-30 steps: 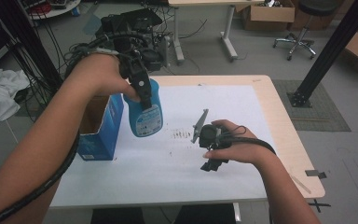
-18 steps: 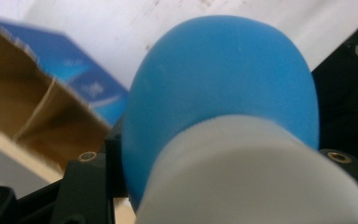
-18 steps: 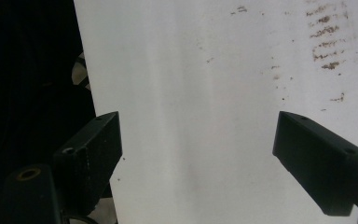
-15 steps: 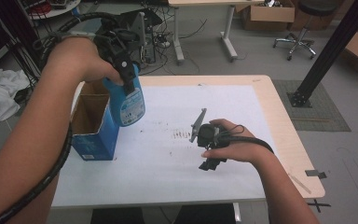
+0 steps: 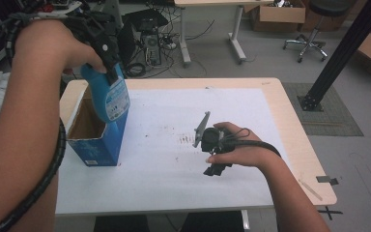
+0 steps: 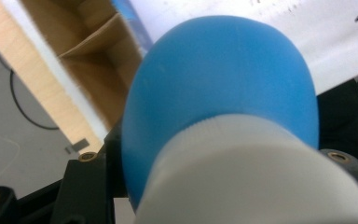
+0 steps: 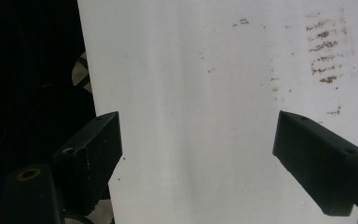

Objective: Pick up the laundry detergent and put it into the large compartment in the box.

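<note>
The blue bottle [image 5: 107,94] hangs in the air above the open cardboard box [image 5: 96,137] near the left edge of the bench, its lower end just over the box's mouth and its white cap uppermost; the left gripper [image 5: 105,48] is clamped on its upper part, the jaws pressing the neck by the cap [image 6: 256,182], which looms large in the left gripper view with the bottle's rounded blue shoulder [image 6: 223,79] beyond it; past the bottle that view looks down into the box's brown inside [image 6: 98,70], where I can make out nothing lying; the box stands upright on the white sheet [image 5: 164,169] that covers most of the bench [image 5: 294,125]; the right gripper [image 5: 216,166] rests near the middle of the sheet, toward the near edge, held in the right hand [image 5: 239,147]; its two black jaws stand wide apart with nothing between them, bare white paper and some dark smudges [image 7: 324,51] beneath.
</note>
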